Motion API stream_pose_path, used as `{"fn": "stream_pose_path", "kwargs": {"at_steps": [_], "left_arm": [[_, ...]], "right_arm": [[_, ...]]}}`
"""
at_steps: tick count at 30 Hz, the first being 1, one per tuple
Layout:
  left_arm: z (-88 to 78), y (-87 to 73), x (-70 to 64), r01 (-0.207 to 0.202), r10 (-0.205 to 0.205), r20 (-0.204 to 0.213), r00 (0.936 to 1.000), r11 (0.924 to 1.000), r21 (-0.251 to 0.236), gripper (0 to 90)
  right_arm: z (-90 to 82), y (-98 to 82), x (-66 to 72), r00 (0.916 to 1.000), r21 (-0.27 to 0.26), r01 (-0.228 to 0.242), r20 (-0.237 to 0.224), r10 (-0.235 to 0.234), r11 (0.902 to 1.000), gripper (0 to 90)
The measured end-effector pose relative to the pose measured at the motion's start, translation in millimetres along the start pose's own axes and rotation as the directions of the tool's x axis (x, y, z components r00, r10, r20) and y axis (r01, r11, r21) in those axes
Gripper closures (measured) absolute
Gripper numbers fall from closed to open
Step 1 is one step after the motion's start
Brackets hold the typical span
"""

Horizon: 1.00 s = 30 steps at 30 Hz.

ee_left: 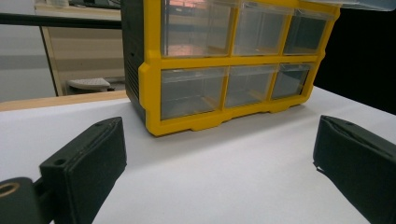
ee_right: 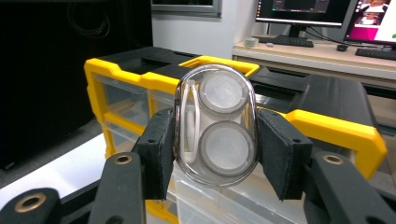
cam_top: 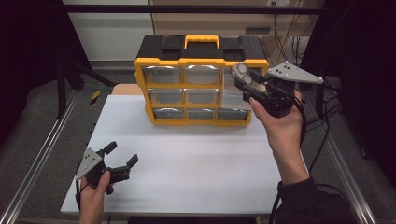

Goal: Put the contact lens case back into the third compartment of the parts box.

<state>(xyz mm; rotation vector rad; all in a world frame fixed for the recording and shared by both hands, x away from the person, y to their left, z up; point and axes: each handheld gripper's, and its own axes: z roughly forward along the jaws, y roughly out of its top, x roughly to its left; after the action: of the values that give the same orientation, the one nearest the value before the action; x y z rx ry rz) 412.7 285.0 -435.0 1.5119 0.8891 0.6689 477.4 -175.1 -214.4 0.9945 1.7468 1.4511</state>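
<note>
One yellow-and-black drawer organizer (cam_top: 201, 79) with nine clear drawers, one clear oval case (ee_right: 215, 123) containing two round discs, two hand-held grippers, one white counter (cam_top: 187, 163).

Left gripper (cam_top: 122, 156) held low in the left hand (cam_top: 93, 191), jaws spread wide apart. Right gripper (cam_top: 246, 80) raised in the right hand (cam_top: 279, 119), jaws closed on a clear contact-lens case (ee_right: 215, 124), forearm extended forward.

A white table (cam_top: 187, 158) carries a yellow-and-black drawer organizer (cam_top: 201, 79) near its far edge.
</note>
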Motion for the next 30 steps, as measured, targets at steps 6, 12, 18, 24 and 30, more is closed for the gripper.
{"fn": "stream_pose_path", "kwargs": {"at_steps": [6,12,18,24,30], "left_arm": [[-0.2,0.0,0.3,0.001,-0.001,0.0,1.0,1.0,-0.001,2.4],[-0.2,0.1,0.1,0.0,0.0,0.0,1.0,1.0,0.001,2.4],[-0.1,0.0,0.1,0.0,0.0,0.0,1.0,1.0,0.001,2.4],[-0.3,0.0,0.5,-0.001,0.001,-0.002,1.0,1.0,0.003,2.4],[-0.1,0.0,0.0,-0.001,0.001,0.0,1.0,1.0,0.002,2.4]], "right_arm": [[0.3,0.2,-7.7,0.9998,0.001,-0.011,0.015,0.011,0.9999,49.0],[0.4,-0.4,-12.4,0.9996,0.002,-0.015,0.025,0.015,0.9999,49.1],[0.8,-0.7,-16.4,0.9992,0.004,-0.021,0.035,0.021,0.9998,49.0],[1.1,-2.0,-22.1,0.9985,0.004,-0.03,0.045,0.03,0.9995,49.1],[0.8,-2.7,-23.9,0.9984,0.003,-0.031,0.048,0.031,0.9995,49.1]]}}
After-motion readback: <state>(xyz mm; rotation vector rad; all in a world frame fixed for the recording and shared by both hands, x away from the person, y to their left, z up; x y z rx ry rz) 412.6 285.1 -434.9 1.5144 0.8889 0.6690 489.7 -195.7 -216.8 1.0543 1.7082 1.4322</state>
